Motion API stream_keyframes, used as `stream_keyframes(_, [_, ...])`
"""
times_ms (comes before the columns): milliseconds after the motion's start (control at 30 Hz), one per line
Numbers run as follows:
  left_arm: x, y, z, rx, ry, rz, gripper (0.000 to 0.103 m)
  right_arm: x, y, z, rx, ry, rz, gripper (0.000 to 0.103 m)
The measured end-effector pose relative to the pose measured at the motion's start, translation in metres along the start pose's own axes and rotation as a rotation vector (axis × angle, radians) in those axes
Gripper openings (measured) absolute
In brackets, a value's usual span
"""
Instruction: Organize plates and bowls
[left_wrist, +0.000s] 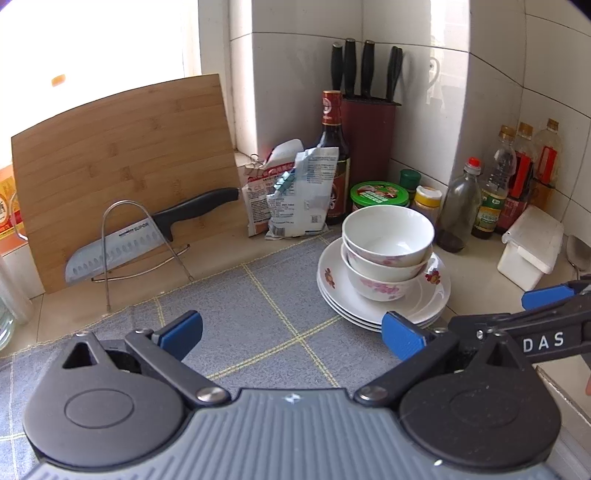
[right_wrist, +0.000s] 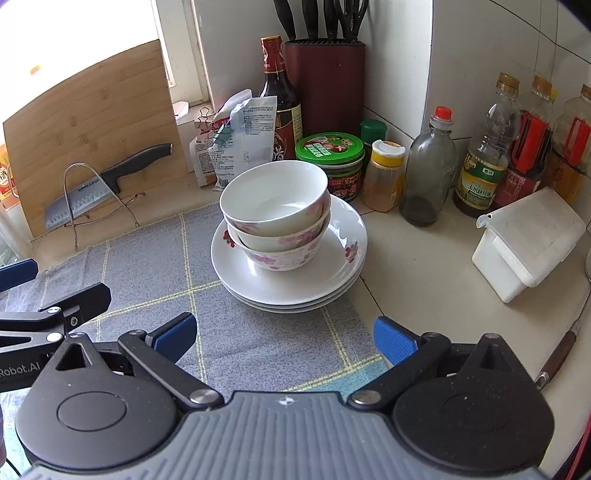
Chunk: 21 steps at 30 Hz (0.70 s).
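Three white bowls with pink flowers (left_wrist: 386, 251) (right_wrist: 275, 218) are nested upright on a stack of three white plates (left_wrist: 428, 299) (right_wrist: 332, 273), at the corner of a grey checked cloth (left_wrist: 266, 314) (right_wrist: 258, 332). My left gripper (left_wrist: 291, 334) is open and empty, above the cloth, near and left of the stack. My right gripper (right_wrist: 284, 338) is open and empty, in front of the stack. Each gripper's fingers show at the edge of the other's view, the right one (left_wrist: 546, 299) and the left one (right_wrist: 18, 275).
A bamboo cutting board (left_wrist: 122, 162) and a knife (left_wrist: 147, 236) on a wire rack stand at the left. Seasoning packets (left_wrist: 291, 192), a sauce bottle (left_wrist: 334, 147), a knife block (left_wrist: 365, 136), jars and oil bottles (right_wrist: 480, 162) line the back. A white lidded box (right_wrist: 528, 240) sits at the right.
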<state>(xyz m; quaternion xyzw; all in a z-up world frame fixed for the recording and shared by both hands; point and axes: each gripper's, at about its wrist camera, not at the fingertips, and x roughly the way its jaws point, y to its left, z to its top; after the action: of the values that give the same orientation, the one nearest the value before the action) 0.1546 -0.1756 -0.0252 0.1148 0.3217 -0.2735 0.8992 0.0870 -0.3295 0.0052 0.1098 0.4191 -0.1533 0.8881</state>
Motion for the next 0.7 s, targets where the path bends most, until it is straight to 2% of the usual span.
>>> stream_keyframes(700, [0.002,-0.009,0.007,0.000,-0.013,0.004,0.102,-0.007,-0.011,0.002,0.016,-0.019,-0.016,0.103])
